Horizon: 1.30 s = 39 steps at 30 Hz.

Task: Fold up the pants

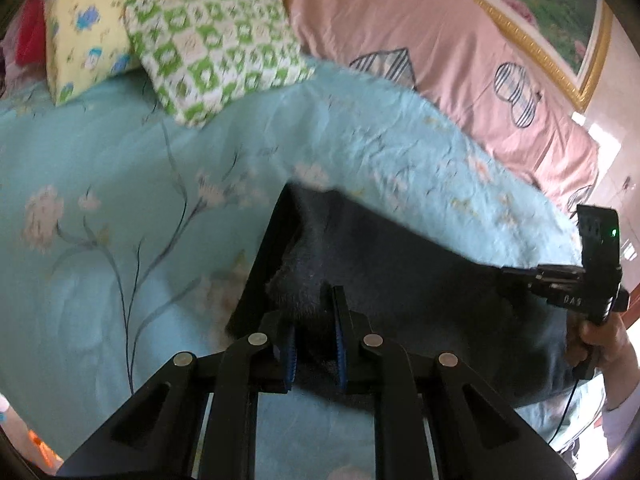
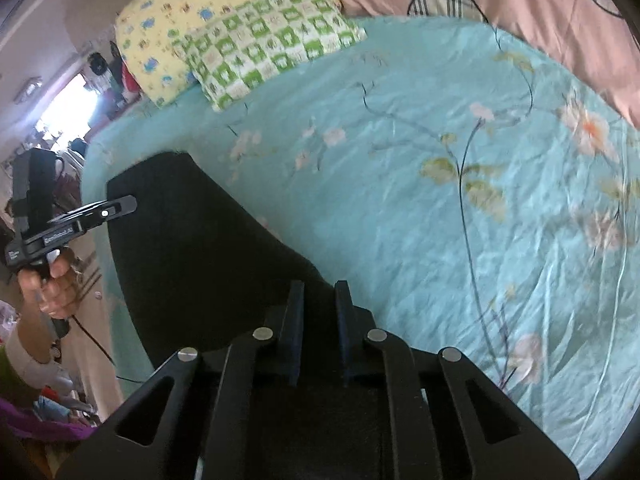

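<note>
Soft daylight, glare from a bright doorway (image 2: 66, 104), motion blur throughout, fisheye bending at dark edges.

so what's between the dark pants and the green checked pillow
Only bare turquoise floral bedsheet lies between the dark pants and the green-and-white checked pillow; the right wrist view shows it best.

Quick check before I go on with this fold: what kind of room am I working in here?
Most likely a home bedroom. The pants lie on a bed with a turquoise floral sheet, two patterned pillows sit at its head, and a pink quilt is bunched along the far side.
</note>
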### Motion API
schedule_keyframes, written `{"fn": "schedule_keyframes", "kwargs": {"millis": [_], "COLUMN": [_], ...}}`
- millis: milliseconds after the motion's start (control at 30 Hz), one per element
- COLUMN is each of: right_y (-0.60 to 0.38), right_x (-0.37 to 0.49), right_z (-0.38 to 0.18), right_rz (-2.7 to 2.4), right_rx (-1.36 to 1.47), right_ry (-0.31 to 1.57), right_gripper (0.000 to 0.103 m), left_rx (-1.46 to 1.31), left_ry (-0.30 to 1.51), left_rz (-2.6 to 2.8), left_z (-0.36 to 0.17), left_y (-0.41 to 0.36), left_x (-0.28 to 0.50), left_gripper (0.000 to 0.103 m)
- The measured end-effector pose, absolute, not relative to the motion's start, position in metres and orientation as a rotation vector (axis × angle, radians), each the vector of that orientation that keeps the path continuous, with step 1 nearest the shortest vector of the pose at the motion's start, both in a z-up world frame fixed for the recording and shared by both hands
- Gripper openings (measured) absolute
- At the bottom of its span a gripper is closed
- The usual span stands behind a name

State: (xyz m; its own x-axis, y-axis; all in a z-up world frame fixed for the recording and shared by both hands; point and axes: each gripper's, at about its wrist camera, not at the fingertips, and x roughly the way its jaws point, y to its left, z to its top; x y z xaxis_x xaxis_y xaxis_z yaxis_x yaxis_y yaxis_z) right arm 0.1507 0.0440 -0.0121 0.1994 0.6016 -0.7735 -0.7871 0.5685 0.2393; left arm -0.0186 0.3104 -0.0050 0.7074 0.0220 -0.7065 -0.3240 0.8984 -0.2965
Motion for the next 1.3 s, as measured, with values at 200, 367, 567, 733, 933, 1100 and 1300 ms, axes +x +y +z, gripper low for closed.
{"fn": "schedule_keyframes", "kwargs": {"millis": [200, 367, 567, 733, 933, 1100, 1300], "right_y": [0.037, 0.032, 0.037, 0.041, 0.053, 0.079, 0.065], "right_x": [0.154, 0.157, 0.165, 0.172, 0.147, 0.132, 0.130], "right_z": [-0.021, -0.021, -0.026, -0.045, -0.005, -0.007, -0.023], "right_rz": [0.990, 0.994, 1.008, 1.028, 0.952, 0.927, 0.913], "right_rx": [-0.175, -0.126, -0.098, -0.039, -0.192, -0.174, -0.011], "right_ry": [0.971, 0.989, 1.016, 1.096, 0.894, 0.777, 0.812], "right_gripper": [0.016, 0.031, 0.043, 0.039, 0.019, 0.019, 0.034], "left_rx": [-0.510, -0.544, -0.618, -0.661, -0.541, -0.495, -0.441], "left_ry": [0.789, 0.831, 0.875, 0.832, 0.609, 0.651, 0.722], "left_rz": [0.225, 0.334, 0.350, 0.290, 0.253, 0.307, 0.337], "left_z": [-0.017, -0.016, -0.027, -0.029, 0.023, 0.008, -0.006], "left_y": [0.315, 0.315, 0.326, 0.330, 0.317, 0.335, 0.340], "left_x": [-0.035, -0.039, -0.028, -0.007, -0.037, -0.042, -0.048], "left_gripper": [0.020, 0.075, 0.075, 0.030, 0.015, 0.016, 0.034]}}
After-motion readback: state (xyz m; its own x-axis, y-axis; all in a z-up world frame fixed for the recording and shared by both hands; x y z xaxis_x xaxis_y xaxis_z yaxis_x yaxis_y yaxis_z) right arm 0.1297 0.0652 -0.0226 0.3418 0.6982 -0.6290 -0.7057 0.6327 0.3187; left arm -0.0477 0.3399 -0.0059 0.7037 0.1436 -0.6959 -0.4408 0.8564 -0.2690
